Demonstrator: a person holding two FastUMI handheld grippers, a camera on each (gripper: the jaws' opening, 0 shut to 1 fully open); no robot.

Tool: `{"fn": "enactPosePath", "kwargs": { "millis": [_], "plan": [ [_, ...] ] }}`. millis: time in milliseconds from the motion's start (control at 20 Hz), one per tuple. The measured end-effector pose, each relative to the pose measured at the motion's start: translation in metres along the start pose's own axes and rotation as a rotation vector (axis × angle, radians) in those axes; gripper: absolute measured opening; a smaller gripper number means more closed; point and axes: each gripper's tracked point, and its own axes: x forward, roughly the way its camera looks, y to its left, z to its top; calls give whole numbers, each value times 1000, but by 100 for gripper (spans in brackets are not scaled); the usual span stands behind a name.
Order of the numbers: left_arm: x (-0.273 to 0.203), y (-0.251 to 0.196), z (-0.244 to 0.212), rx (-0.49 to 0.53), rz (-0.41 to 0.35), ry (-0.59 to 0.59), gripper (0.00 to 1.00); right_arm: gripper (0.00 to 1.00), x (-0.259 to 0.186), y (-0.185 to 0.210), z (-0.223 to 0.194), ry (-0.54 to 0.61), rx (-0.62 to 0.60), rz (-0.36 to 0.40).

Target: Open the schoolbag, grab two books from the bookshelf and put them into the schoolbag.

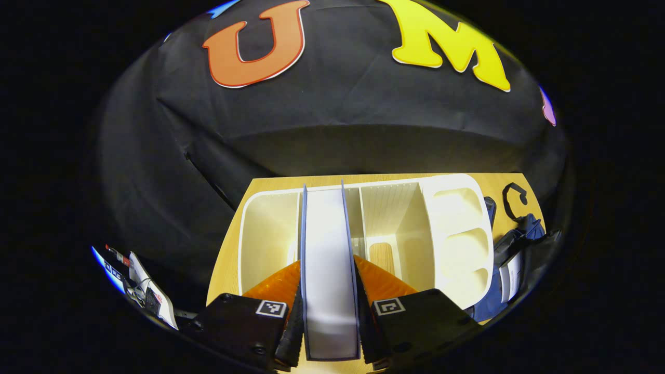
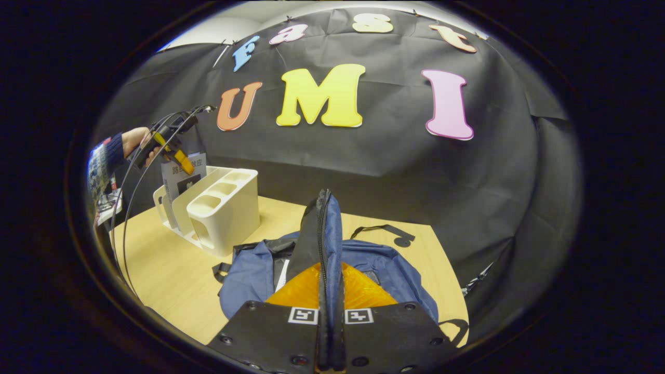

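I see the schoolbag [image 2: 363, 265] lying on the worktop [image 2: 171, 275] just beside the white bookshelf [image 2: 221, 208], its zippered edge pulled upright and pinched between both fingers of my right tool [image 2: 329, 332]. My left tool [image 1: 331, 332] is clamped on 1 book [image 1: 330, 259], held above the bookshelf's slots.

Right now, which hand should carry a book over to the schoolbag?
Left. Its tongs already clamp a book above the bookshelf, while the right tongs hold the schoolbag flap up.
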Motion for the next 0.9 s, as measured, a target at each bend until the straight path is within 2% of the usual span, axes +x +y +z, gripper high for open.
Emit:
{"fn": "enactPosePath", "kwargs": {
  "millis": [100,350,450,500,550,650,750,800,900],
  "plan": [
    [-7,2,-1,-22,-5,-13,46,2,-2,1,0,-5,1,2],
    [-38,7,-13,-95,-53,-41,45,4,-1,1,-4,-3,26,5],
    [-50,12,-23,-103,-56,-51,48,4,0,1,-4,-4,36,4],
    [-55,16,-29,-115,-54,-55,45,4,0,2,-5,-5,40,3],
    [-60,18,-36,-130,-53,-54,48,4,0,3,-6,-5,44,2],
    [-71,27,-51,-155,-53,-59,45,4,-1,5,-6,-5,41,-4],
    [-87,27,-66,-197,-87,-80,45,4,-1,7,-7,-9,31,-9],
    [-93,28,-72,-225,-96,-96,48,4,-1,8,-8,-8,31,-11],
    [-108,32,-87,-262,-109,-123,45,4,-1,9,-9,-5,31,-14]
  ]
}}
